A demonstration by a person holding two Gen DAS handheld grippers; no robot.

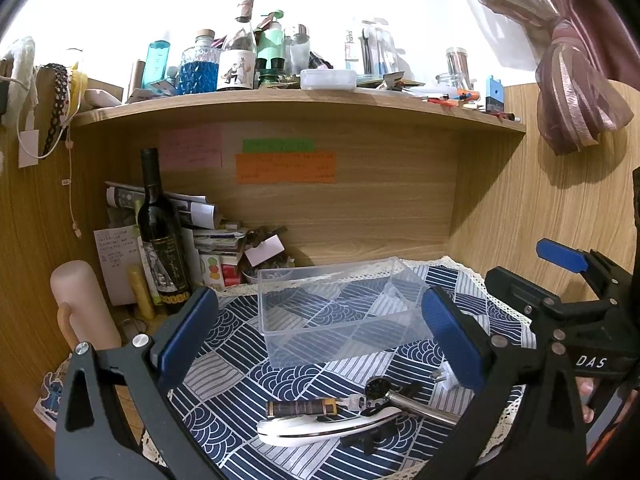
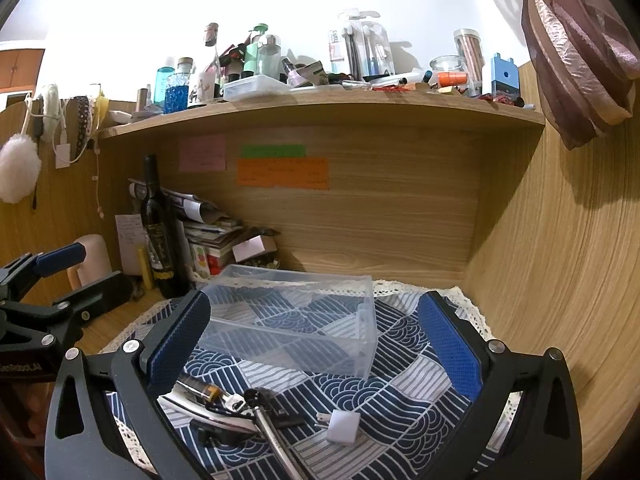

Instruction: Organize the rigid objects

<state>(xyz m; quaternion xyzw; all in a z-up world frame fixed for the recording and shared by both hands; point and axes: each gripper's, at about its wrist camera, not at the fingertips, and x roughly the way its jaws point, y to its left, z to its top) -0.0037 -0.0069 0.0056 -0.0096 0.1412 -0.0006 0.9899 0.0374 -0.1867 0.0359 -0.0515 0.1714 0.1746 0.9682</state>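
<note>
On the counter's patterned cloth (image 2: 400,384), between my two sets of tongs, sits the empty clear plastic box (image 1: 340,312), with the small things heaped just in front of it: a white-handled tool (image 1: 324,426), a metal rod (image 2: 276,436), a brown tube (image 1: 302,408) and a white plug (image 2: 342,428). My left tongs (image 1: 320,344) and right tongs (image 2: 312,348) both hover with jaws spread wide, holding nothing. Since the pieces overlap, I judge a careless pinch could drag a neighbour along, or knock the light box toward the wine bottle (image 1: 162,240).

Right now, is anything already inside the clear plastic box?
No, the clear plastic box shows only the patterned cloth through its bottom, and the small items, like the white plug, lie outside it.
</note>
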